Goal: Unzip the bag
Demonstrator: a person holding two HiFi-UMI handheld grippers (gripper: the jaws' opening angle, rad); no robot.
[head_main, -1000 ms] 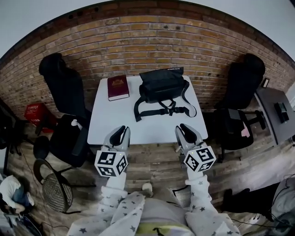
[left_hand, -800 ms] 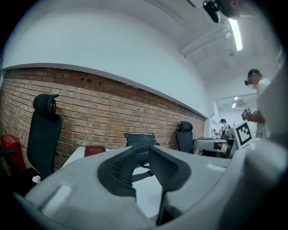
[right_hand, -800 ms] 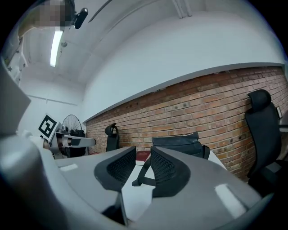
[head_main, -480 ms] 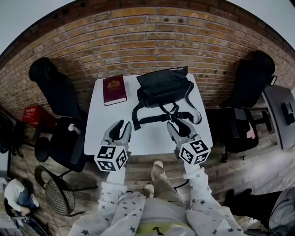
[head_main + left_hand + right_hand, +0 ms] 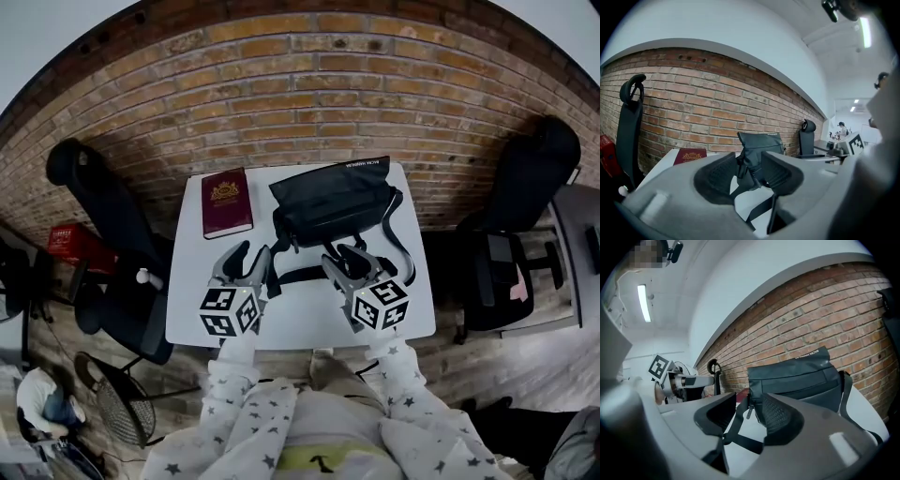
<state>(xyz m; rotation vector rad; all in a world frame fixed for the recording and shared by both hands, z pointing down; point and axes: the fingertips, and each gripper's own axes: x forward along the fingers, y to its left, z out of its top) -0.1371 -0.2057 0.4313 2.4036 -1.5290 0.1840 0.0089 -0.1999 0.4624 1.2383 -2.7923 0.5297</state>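
Now we note left gripper [image 5: 249, 255] and right gripper [image 5: 341, 256] empty, jaws opening partway; black fabric shoulder bag [image 5: 330, 199] lies just ahead of both.

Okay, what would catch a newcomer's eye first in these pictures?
The black bag sits at the white table's far edge before a brick wall, its strap trailing toward the person. A red book lies just left of it. The left tool and right tool hover over the strap, jaws opening, nothing gripped.
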